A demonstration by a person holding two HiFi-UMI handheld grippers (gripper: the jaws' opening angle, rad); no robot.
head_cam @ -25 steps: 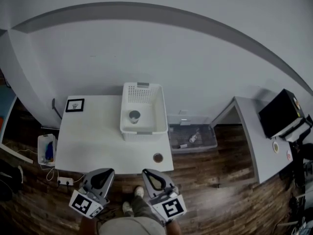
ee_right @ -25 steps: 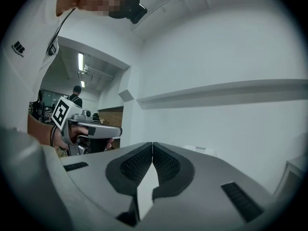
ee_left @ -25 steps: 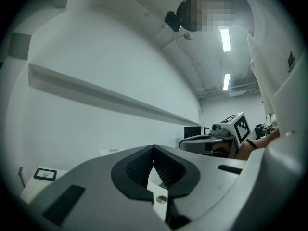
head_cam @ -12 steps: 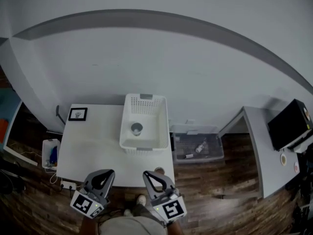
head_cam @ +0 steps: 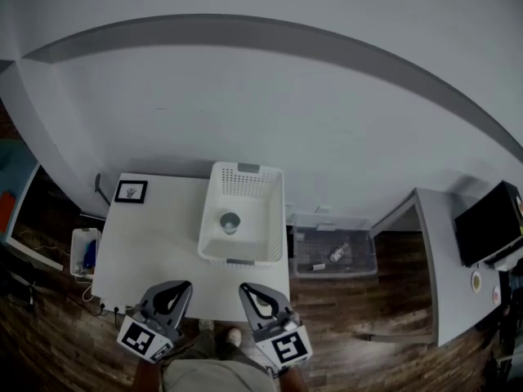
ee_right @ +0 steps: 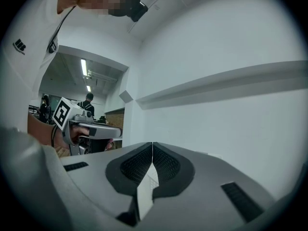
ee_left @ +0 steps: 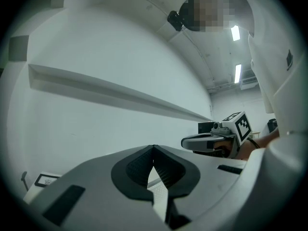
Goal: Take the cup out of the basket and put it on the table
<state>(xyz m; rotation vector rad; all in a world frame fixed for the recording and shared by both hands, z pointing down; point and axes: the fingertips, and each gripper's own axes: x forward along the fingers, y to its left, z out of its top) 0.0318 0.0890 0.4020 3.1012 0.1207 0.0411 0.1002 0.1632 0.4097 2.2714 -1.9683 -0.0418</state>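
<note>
The left gripper (ee_left: 154,149) is clenched with its pads meeting and nothing between them; the right gripper (ee_right: 152,146) is likewise clenched and empty. Both are held low, side by side, on the near side of the basket (head_cam: 272,211) and well apart from it. Change over the last second: in the head view the tabletop (head_cam: 155,235) and the basket have drawn closer to the grippers, so that the near tabletop edge now lies just beyond their tips; neither gripper has altered its jaw state. A small round brown item that earlier showed at the tabletop corner nearer than the basket no longer shows. Judgement: this is the approach phase; the grasp has not begun, and one gripper must release its jaws before reaching into the basket. The cup (head_cam: 230,222) stands upright on the basket floor, near its middle. Count: two grippers, one cup, one basket, one tabletop, one small framed card (head_cam: 131,191) left of the basket, one clear floor bin (head_cam: 331,251) right of the basket.
</note>
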